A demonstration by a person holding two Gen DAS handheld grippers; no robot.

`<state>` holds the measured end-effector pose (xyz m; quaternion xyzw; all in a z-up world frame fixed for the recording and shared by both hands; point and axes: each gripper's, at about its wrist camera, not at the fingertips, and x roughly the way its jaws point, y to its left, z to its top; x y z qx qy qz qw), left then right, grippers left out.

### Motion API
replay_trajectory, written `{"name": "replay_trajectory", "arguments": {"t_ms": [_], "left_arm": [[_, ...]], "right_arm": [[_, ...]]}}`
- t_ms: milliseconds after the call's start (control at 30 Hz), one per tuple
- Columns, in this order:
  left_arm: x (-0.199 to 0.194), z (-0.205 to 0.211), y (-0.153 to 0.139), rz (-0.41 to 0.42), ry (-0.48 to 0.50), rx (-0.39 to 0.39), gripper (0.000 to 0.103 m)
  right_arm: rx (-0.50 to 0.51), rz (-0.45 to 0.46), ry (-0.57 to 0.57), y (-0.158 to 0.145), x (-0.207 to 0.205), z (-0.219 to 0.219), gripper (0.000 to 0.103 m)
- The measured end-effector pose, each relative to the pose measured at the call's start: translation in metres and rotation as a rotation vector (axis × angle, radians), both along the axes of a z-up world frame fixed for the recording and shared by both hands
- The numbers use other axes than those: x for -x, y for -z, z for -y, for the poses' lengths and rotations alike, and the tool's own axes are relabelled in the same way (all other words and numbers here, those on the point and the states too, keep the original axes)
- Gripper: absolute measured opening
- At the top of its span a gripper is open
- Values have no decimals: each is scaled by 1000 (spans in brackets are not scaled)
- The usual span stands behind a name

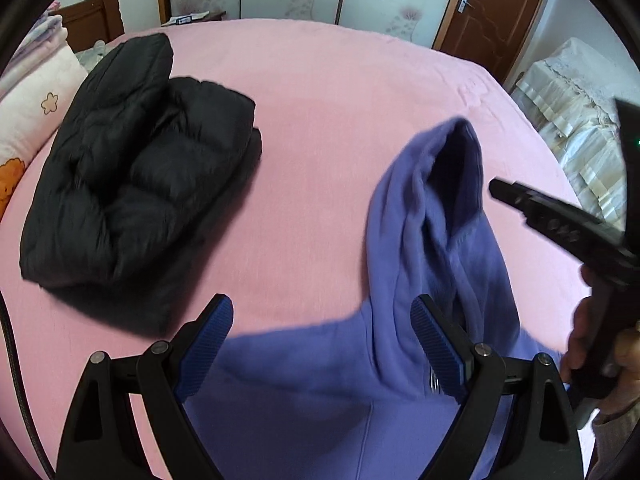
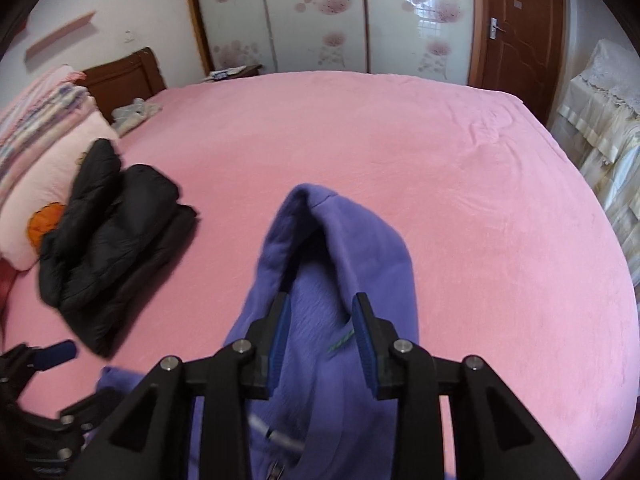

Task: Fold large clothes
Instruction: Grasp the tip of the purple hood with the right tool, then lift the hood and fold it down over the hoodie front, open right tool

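A purple hoodie lies on the pink bed, its hood pointing away from me. My left gripper is open above the hoodie's shoulder area, nothing between its blue pads. My right gripper is open too, its jaws standing either side of the hood opening without closing on the cloth. It also shows from the side in the left wrist view, right of the hood. The hoodie's lower body is out of view.
A folded black puffer jacket lies on the bed at the left, also in the right wrist view. Pillows and folded blankets sit at the far left. A covered piece of furniture stands right of the bed.
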<state>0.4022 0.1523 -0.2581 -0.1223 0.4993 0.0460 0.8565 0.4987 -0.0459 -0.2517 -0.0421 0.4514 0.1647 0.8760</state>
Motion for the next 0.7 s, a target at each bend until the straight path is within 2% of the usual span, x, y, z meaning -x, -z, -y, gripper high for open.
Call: {"name": "replay_trajectory", "arguments": {"t_ms": [267, 300, 333, 567, 700], "left_arm": [[-11, -13, 14, -21, -21, 18, 90], [-10, -14, 17, -29, -23, 17, 90], [-8, -15, 20, -35, -25, 16, 90], [12, -31, 38, -73, -67, 9, 90], [30, -37, 41, -91, -93, 10, 90]], "right_arm": [[117, -44, 64, 40, -48, -17, 31], [126, -29, 71, 40, -51, -19, 22], [120, -26, 68, 39, -52, -19, 5], [55, 114, 14, -2, -17, -11, 5], [27, 226, -79, -44, 47, 3, 5]]}}
